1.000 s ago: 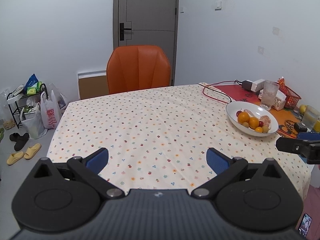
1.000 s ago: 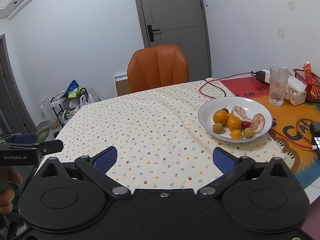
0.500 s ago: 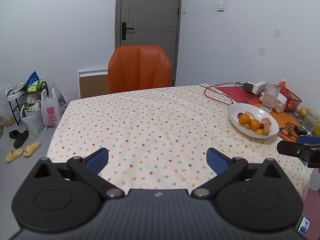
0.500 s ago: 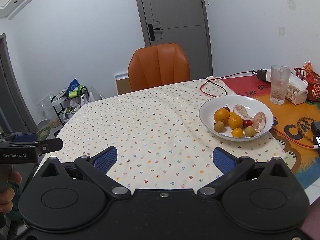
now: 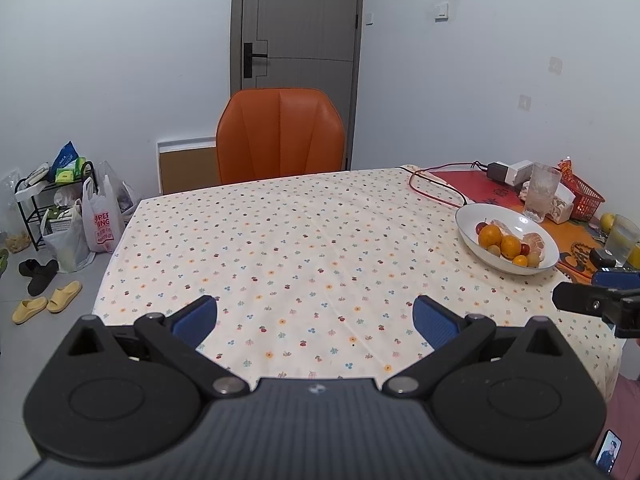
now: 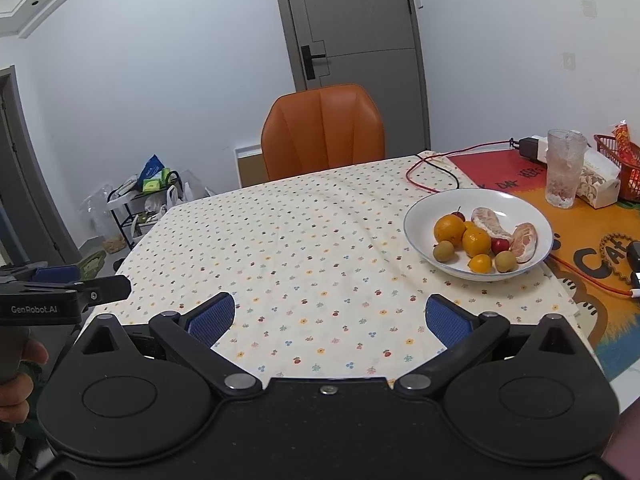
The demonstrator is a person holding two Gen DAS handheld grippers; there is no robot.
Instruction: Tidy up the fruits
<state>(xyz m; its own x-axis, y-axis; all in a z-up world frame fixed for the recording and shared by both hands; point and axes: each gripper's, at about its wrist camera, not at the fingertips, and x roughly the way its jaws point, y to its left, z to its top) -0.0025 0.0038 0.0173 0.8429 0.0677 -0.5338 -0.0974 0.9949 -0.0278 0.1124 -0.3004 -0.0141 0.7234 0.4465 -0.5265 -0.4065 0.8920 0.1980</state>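
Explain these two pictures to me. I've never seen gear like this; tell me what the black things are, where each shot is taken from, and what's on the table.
No robot here: a person holds a two-finger gripper in each hand, each with its own camera. One picture looks along the left gripper, the other along the right gripper. Both are open and hold nothing. On the flowered tablecloth sits a white bowl of fruit: oranges, peeled citrus segments and small red and brownish fruits. Behind stand a glass and an orange chair.
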